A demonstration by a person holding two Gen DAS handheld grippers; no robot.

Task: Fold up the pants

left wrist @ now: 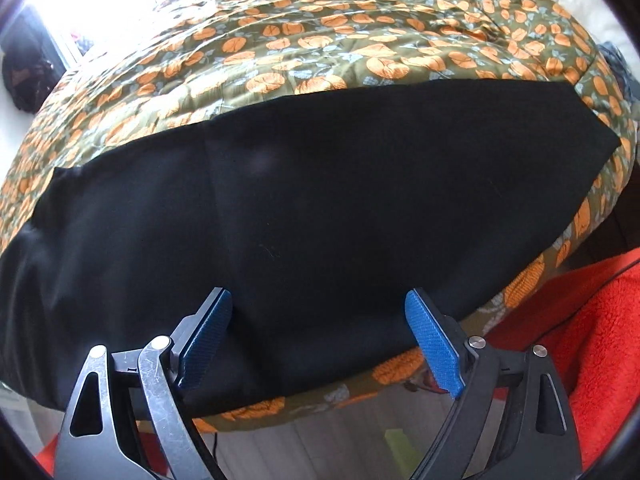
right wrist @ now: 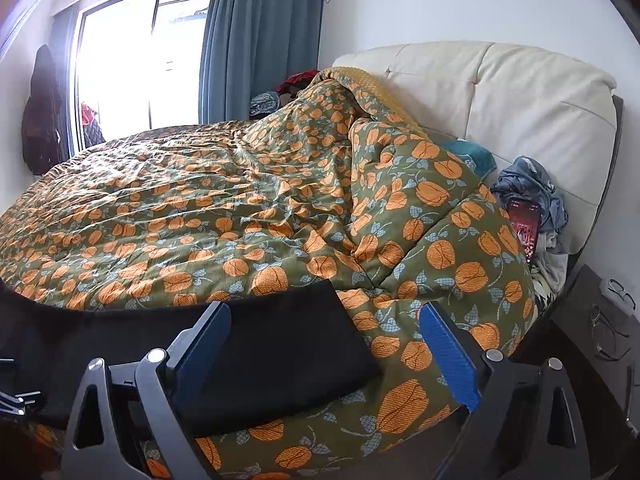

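The black pants point(left wrist: 304, 200) lie spread flat across the near edge of a bed, on a green quilt point(left wrist: 320, 40) printed with orange pumpkins; in the left wrist view the dark cloth runs as a wide band from 9 o'clock over to about 2 o'clock, with a faint crease left of centre. The left gripper point(left wrist: 318, 312) hangs at 6 o'clock over the near hem of the pants, its blue-padded fingers point(left wrist: 434, 344) spread wide and holding nothing, cloth showing in the gap between them. In the right wrist view one squared end of the pants point(right wrist: 280, 344) sits at 6 to 7 o'clock, with the quilt point(right wrist: 200, 216) bunched into a ridge toward 1 o'clock. The right gripper point(right wrist: 324, 340) hovers above that end, its fingers point(right wrist: 448, 356) likewise wide apart and empty; the left finger overlaps the black fabric, the right one stands over quilt. At 2 o'clock a cream headboard point(right wrist: 520, 92) rises behind a grey crumpled garment point(right wrist: 532, 184) and a lit phone point(right wrist: 525, 228) at 3 o'clock. A blue curtain point(right wrist: 260, 36) hangs at 12 o'clock beside a bright window point(right wrist: 136, 56). An orange-red fleece point(left wrist: 592, 332) fills 4 o'clock of the left view
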